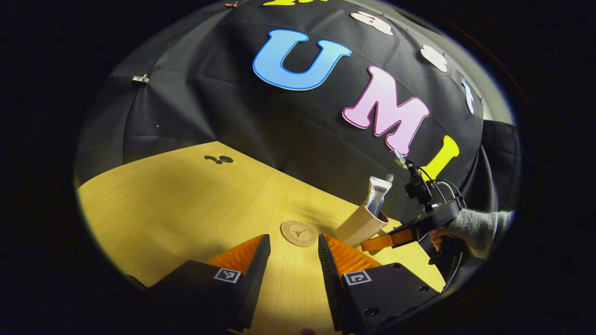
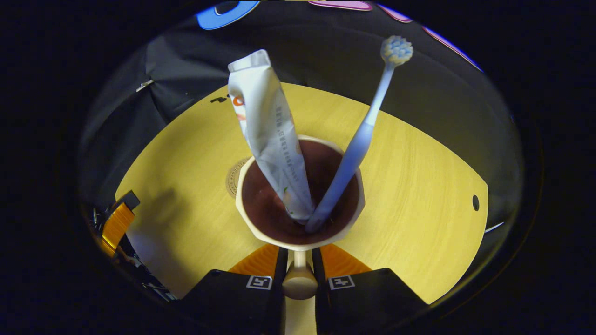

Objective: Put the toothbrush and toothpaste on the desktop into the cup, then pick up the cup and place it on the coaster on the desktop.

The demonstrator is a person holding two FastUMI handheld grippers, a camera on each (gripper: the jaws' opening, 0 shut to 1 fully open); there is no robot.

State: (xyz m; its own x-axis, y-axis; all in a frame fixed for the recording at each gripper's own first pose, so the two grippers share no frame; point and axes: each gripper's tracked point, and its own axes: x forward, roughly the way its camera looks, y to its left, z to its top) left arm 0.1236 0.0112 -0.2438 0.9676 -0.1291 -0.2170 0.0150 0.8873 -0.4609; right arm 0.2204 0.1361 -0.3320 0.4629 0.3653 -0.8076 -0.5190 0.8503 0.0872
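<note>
Above desk (image 2: 419,186), cup (image 2: 298,232) holds toothpaste (image 2: 270,135), toothbrush (image 2: 358,144).

- Toothpaste (image 2: 270,139) and toothbrush (image 2: 358,139) stand in the cup (image 2: 260,232), toothpaste to the left.
- Coaster (image 1: 298,233) lies on the desktop (image 1: 186,204), left of the cup.

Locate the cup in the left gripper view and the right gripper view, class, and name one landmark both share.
Left gripper view: cup right of centre, tilted, held by the right gripper.
Right gripper view: cup at centre, handle between the closed fingers.
Shared landmark: the round coaster on the desktop.
</note>
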